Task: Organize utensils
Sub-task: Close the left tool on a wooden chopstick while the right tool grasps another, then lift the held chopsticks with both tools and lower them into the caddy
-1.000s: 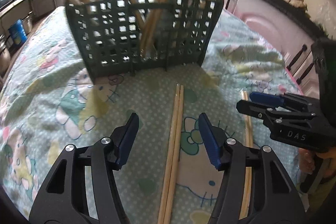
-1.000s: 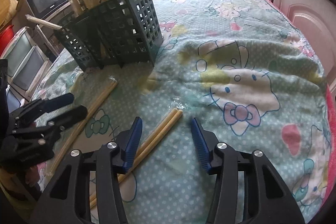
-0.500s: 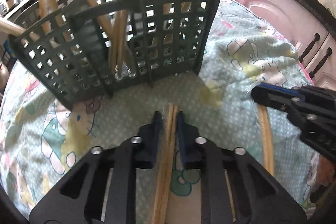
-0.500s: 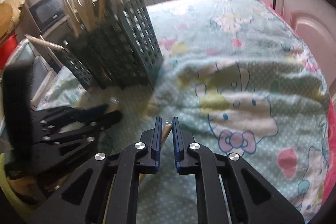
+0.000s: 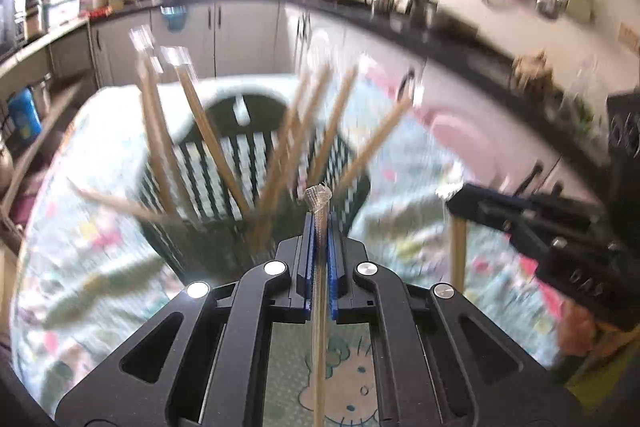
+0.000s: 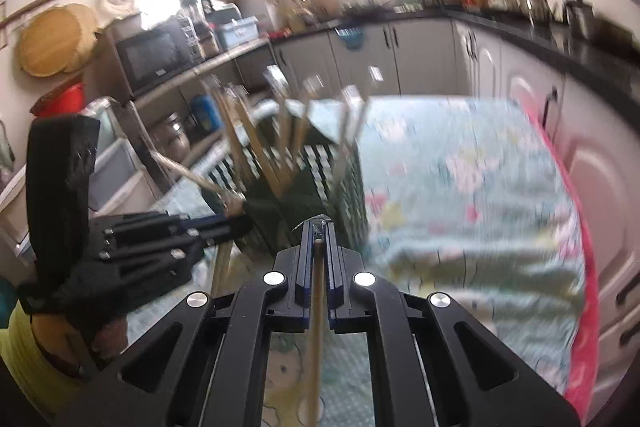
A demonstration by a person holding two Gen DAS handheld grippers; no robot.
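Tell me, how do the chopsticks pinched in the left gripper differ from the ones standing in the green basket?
The pinched chopsticks are clamped tight in the shut left gripper; the basket chopsticks stand loose. The pinched chopsticks lie together along the gripper as one bundle, while the basket chopsticks fan out at different tilts from the green basket. Both are slim sticks of pale wood.
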